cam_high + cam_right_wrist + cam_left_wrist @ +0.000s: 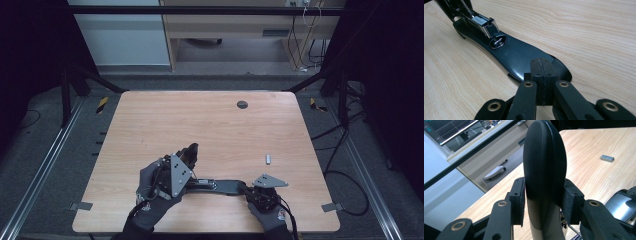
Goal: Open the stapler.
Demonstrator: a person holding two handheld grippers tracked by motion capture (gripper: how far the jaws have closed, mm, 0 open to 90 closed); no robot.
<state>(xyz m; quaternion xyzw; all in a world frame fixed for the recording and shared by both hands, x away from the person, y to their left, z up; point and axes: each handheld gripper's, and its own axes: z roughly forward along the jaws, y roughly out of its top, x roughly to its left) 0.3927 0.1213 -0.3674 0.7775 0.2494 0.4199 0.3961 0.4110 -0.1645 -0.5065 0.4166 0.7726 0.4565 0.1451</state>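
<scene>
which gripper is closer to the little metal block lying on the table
Right. The right gripper rests shut on the opened stapler's base, just below and left of the metal block. The left gripper holds the stapler's raised top farther left.

A light wooden table carries an opened black stapler near its front edge, a small grey staple block at right, and a round dark grommet far back.
</scene>
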